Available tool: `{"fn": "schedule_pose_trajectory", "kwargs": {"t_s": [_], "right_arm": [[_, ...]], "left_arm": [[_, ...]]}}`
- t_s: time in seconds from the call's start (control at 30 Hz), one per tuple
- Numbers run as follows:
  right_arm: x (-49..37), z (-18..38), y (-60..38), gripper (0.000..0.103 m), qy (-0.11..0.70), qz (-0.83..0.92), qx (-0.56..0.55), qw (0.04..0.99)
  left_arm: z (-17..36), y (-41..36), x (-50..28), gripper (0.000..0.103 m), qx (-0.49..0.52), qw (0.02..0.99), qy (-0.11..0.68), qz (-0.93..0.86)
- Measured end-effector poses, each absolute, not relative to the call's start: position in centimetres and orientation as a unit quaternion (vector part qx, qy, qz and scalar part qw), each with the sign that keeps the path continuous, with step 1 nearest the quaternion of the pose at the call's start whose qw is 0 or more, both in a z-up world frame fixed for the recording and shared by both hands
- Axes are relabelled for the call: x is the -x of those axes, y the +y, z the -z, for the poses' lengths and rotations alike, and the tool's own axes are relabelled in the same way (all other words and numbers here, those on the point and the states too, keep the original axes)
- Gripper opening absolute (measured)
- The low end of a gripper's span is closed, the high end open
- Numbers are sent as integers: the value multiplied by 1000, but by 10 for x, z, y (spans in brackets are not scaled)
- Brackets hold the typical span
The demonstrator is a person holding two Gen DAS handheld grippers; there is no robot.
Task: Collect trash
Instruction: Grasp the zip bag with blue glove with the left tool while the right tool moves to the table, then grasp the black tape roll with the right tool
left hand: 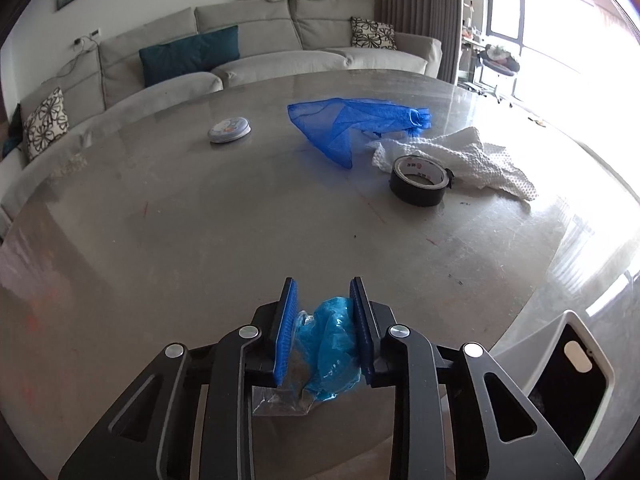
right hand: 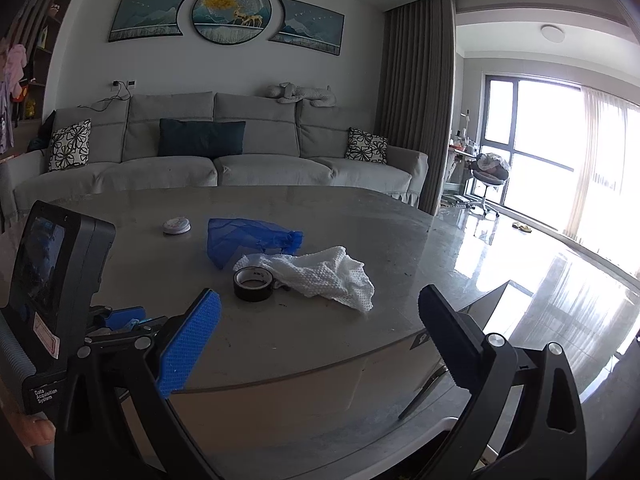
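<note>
My left gripper (left hand: 325, 312) is clamped on a crumpled blue plastic wrapper (left hand: 334, 354), its pads pressing both sides, with a clear film corner hanging beneath, low over the near edge of the grey table (left hand: 200, 240). My right gripper (right hand: 320, 332) stands wide apart with nothing between its fingers. Ahead of it lie a black tape roll (right hand: 253, 284), a white textured cloth (right hand: 324, 276) touching the roll's far side, and a blue mesh bag (right hand: 248, 238) beyond. A small round tin (right hand: 176, 225) sits farther left.

Glossy stone-look table (left hand: 200, 240); crinkly blue plastic wrapper (left hand: 332, 344); white waffle-textured cloth (left hand: 480, 160)
</note>
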State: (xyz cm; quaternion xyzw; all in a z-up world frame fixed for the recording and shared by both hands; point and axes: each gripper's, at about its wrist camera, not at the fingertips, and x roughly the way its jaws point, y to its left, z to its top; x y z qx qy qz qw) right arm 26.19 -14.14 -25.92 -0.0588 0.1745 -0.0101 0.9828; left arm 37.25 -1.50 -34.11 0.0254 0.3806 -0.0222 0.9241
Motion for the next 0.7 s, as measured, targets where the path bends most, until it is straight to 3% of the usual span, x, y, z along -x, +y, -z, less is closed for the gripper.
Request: {"fn": "schedule_pose_trajectory", "kwargs": {"t_s": [0.17,0.7], "right_arm": [[-265,262,-144,98,182,11,55,982],[-337,290,-101,98,231,-30,48,971]], "left_arm": [[333,-10,-367,15,-22,928,371,30],[291,17,-372,14,-60,944,324,18]]}}
